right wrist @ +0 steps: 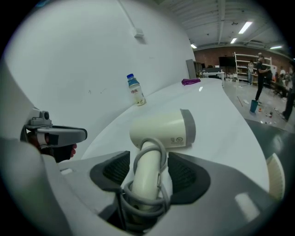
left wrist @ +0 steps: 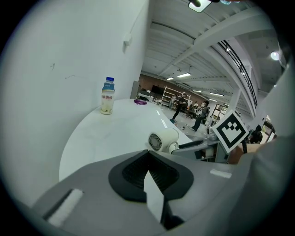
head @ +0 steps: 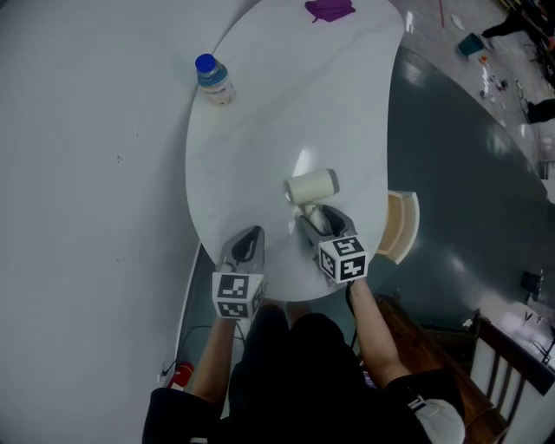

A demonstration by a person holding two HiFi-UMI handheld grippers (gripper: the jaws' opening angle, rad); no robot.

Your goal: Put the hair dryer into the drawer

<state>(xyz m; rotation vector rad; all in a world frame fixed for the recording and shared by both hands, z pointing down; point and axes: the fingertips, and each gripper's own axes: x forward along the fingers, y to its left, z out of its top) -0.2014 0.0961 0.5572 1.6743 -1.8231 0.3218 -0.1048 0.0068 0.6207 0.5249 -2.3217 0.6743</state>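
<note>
A cream hair dryer (head: 312, 186) lies on the white rounded table (head: 260, 130), its cord wound round the handle. My right gripper (head: 314, 218) stands open with that handle between its jaws; in the right gripper view the pads flank the hair dryer (right wrist: 161, 129) handle with small gaps, and the right gripper (right wrist: 150, 173) points down at the table. To its left, my left gripper (head: 250, 238) hovers over the table's near edge, shut and empty. The left gripper view shows the left gripper (left wrist: 150, 173) pads meeting, with the hair dryer (left wrist: 161, 139) beyond them.
A blue-capped bottle (head: 213, 81) stands at the table's far left, and a purple thing (head: 329, 9) lies at the far end. A tan curved drawer (head: 401, 227) sticks out from under the table's right edge. A wooden chair (head: 503, 364) is at lower right.
</note>
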